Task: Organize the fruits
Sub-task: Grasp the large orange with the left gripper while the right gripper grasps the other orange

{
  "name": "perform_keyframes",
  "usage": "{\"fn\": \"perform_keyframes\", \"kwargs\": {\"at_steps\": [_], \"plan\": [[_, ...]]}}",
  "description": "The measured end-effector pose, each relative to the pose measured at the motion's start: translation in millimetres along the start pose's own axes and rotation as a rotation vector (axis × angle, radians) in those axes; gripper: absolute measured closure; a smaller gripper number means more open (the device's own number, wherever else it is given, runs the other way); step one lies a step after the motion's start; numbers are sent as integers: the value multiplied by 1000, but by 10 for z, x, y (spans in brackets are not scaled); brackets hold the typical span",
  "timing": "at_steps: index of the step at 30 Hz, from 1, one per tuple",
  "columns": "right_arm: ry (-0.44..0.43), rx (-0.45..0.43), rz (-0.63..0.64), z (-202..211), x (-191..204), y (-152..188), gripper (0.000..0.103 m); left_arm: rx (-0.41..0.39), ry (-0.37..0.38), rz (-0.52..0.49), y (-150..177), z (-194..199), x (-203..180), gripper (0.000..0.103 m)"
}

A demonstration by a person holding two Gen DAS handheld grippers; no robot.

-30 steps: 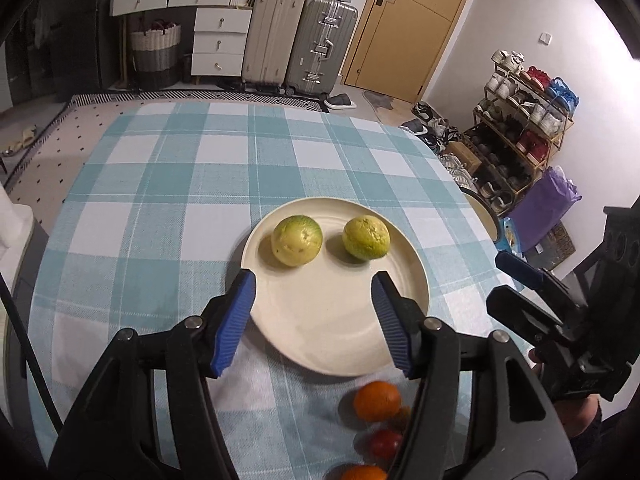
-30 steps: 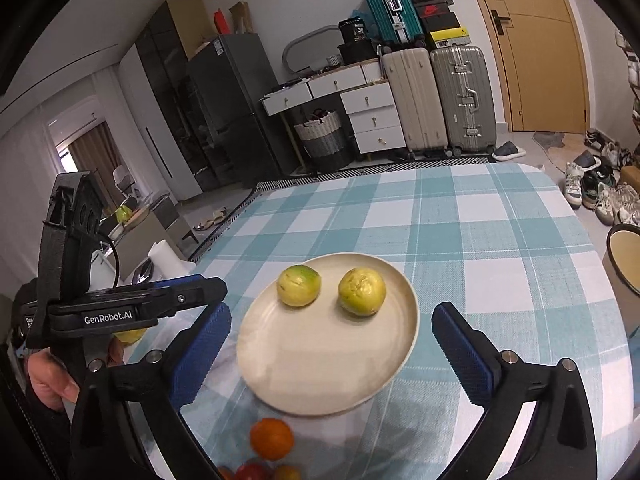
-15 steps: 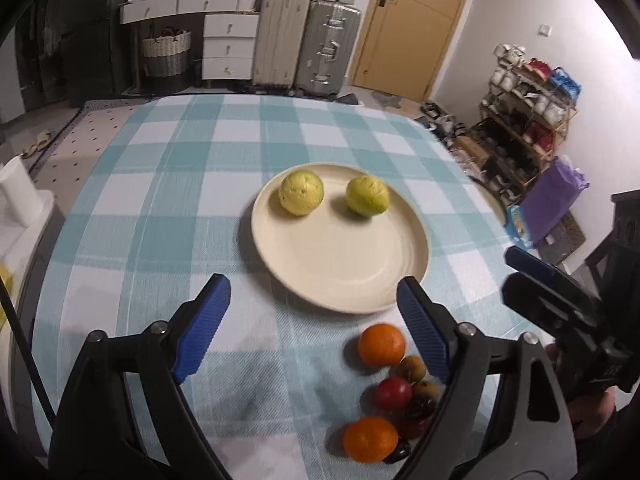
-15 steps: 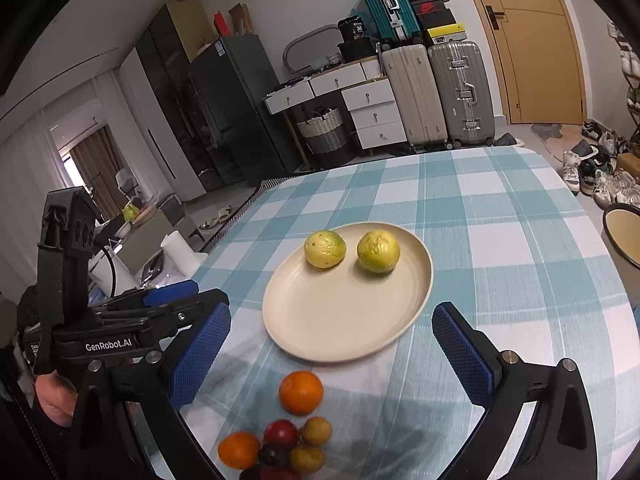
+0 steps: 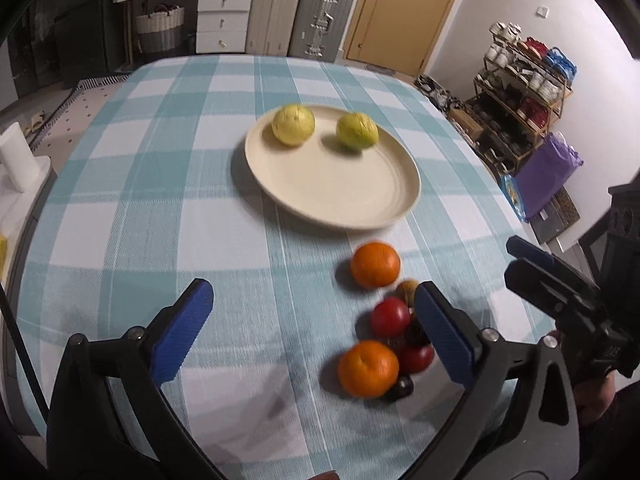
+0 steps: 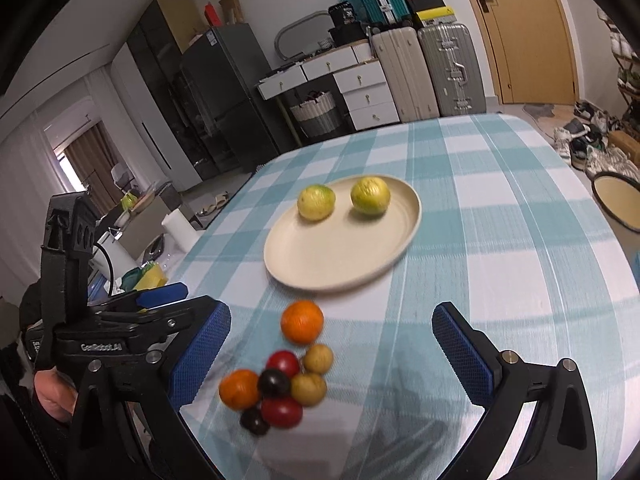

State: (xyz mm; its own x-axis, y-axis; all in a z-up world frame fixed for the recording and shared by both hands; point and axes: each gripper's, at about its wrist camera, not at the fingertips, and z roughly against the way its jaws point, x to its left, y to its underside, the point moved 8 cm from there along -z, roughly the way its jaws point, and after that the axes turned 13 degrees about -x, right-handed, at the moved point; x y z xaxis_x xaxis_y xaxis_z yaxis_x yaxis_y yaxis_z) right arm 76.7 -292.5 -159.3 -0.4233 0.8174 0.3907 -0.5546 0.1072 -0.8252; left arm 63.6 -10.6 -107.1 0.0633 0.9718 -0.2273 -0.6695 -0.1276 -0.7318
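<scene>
Hovering with nothing between them, our left gripper [image 5: 312, 332], jaws opening, and our wide-open right gripper [image 6: 330, 354] faced the fruit pile [image 6: 276, 388]; it lay right of the left, probably nearer it, short of the plate [image 5: 360, 204].

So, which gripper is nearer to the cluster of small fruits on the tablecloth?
Left, by a small margin. The left gripper, its jaws opening and empty, has one finger right beside the fruit cluster. The right gripper, open and empty, hovers just behind it.
</scene>
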Motion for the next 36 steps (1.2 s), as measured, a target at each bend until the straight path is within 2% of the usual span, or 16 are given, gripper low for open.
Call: {"fn": "perform_keyframes", "kwargs": {"at_steps": [7, 11, 23, 27, 29, 34, 36], "plan": [[16, 22, 5, 82, -24, 156, 0, 74, 45, -8, 303, -68, -89, 2], [22, 26, 8, 116, -21, 205, 0, 94, 47, -21, 406, -91, -128, 2], [29, 43, 18, 122, 4, 257, 0, 141, 49, -25, 572, -144, -115, 2], [30, 44, 19, 126, 8, 265, 0, 131, 62, -14, 589, -160, -96, 2], [33, 47, 20, 128, 6, 274, 0, 128, 94, -2, 590, -157, -115, 6], [35, 50, 19, 125, 7, 289, 0, 126, 148, 16, 580, -151, -162, 26], [34, 51, 18, 127, 10, 292, 0, 128, 165, 21, 582, -145, -184, 29]]}}
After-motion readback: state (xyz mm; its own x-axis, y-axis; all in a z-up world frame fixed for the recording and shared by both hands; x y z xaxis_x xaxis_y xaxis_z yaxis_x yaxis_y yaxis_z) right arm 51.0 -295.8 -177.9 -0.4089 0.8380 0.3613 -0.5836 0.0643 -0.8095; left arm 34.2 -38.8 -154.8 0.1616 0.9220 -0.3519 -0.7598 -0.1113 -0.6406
